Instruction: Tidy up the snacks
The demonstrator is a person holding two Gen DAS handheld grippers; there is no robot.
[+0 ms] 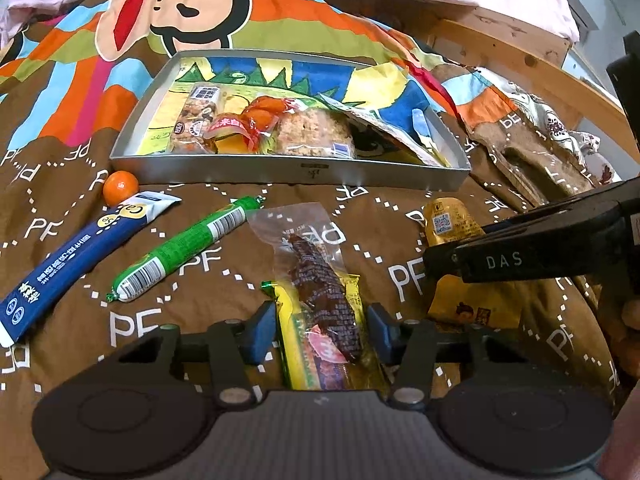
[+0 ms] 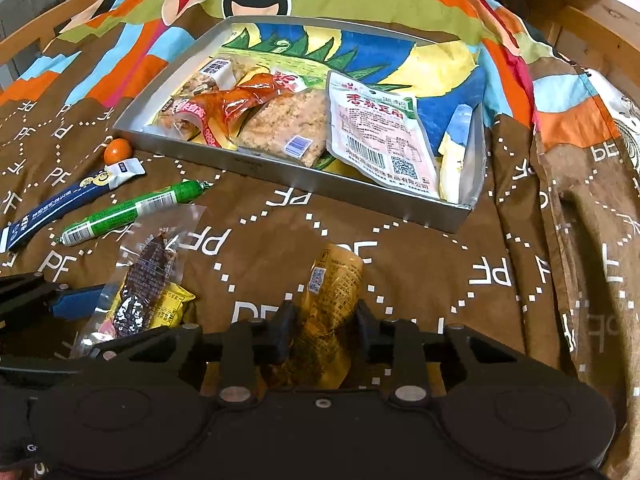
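A silver tray (image 1: 256,166) (image 2: 280,176) on the bed holds several snack packets. My left gripper (image 1: 322,332) has its blue pads on either side of a clear packet of dark meat (image 1: 324,280) lying on a yellow packet (image 1: 296,344); the jaws look open around them. My right gripper (image 2: 324,330) closes on a golden-yellow snack packet (image 2: 332,292), which also shows in the left wrist view (image 1: 452,220). The right gripper appears in the left wrist view (image 1: 500,260). The meat packet also shows in the right wrist view (image 2: 148,276).
A green sausage stick (image 1: 180,248) (image 2: 132,210), a blue tube packet (image 1: 80,256) (image 2: 64,204) and a small orange (image 1: 120,188) (image 2: 117,150) lie left of the tray on the brown cartoon blanket. A wooden bed frame (image 1: 520,52) runs at the right.
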